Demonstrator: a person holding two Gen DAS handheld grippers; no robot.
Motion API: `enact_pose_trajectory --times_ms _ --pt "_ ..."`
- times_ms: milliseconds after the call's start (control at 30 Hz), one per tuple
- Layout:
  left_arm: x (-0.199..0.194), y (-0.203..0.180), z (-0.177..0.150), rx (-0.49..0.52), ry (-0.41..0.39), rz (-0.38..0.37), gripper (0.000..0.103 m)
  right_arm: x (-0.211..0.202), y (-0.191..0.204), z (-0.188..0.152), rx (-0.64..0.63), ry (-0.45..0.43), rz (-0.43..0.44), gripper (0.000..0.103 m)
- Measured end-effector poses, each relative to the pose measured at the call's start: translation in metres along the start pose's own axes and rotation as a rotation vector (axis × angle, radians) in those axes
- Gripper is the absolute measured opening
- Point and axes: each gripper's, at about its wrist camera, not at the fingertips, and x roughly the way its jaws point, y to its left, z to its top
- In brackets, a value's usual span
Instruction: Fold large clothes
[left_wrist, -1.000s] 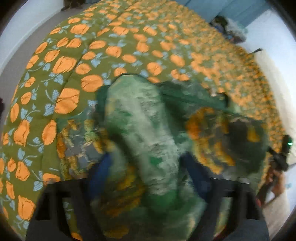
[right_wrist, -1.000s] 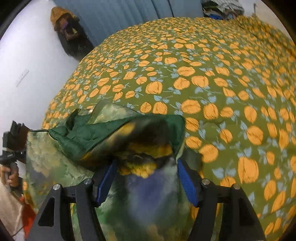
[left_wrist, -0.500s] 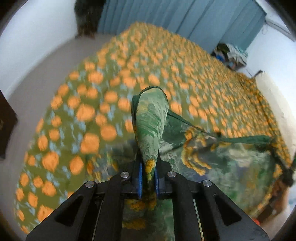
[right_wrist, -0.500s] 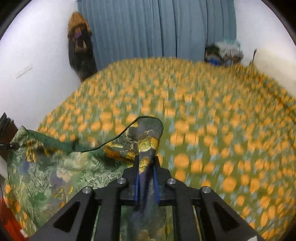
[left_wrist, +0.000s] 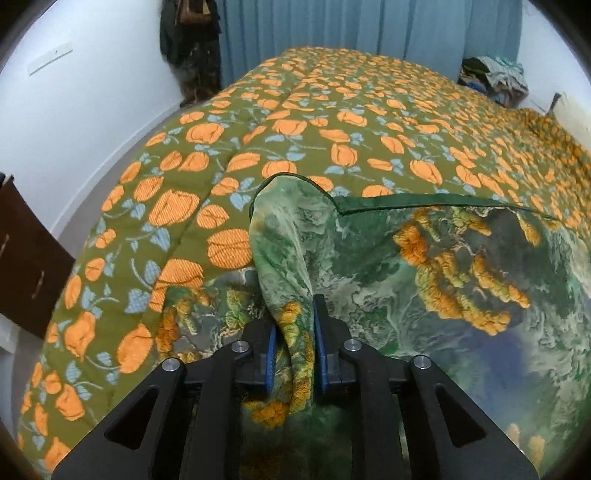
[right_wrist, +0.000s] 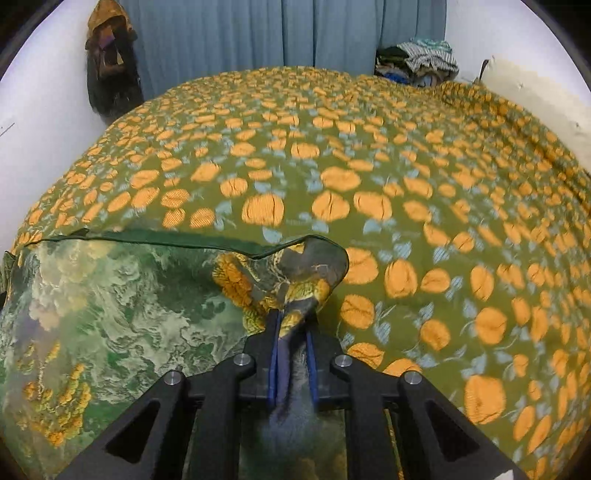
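Lying on the bed: green printed cloth, orange flower clusters + pale marbled patches, dark green hem along far edge. Spread between the two grippers, hem running roughly straight from one held corner to the other.

L gripper: a corner of the cloth bunched between the blue pads, fabric rising ahead of the jaws in a rounded fold, then dropping back. Jaws are opening a little, cloth between them; pads look to press the bunch on both sides. Rest of cloth runs off to the right of the jaws and under them.

R gripper: other corner pinched between its blue pads, jaws close together, clamped on the fabric. Small flap w/ orange print curls up just ahead of the jaws. Cloth stretches left of the jaws; bare quilt to the right.

Quilt: olive, orange tulip print w/ blue leaves, covers the whole bed ahead of both jaws. R view somewhat blurred.

Further out: blue curtain on far wall; heap of clothes far right beyond the bed; dark garments hanging far left by white wall. Brown furniture edge left of L jaws.
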Motion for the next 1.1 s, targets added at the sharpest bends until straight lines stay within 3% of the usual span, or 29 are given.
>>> enact_pose_trajectory --times_ms 167,600,1100 --pt "0.004 0.005 -0.012 -0.046 -0.041 -0.047 0.022 0.015 -0.008 -0.014 0.065 -0.004 0.048 0.017" --pt "0.010 0.013 -0.019 -0.102 -0.073 -0.117 0.025 0.029 -0.013 -0.023 0.091 -0.033 0.071 0.019" --pt "0.012 0.015 -0.019 -0.111 -0.078 -0.128 0.025 0.029 -0.016 -0.024 0.100 -0.041 0.083 0.019"
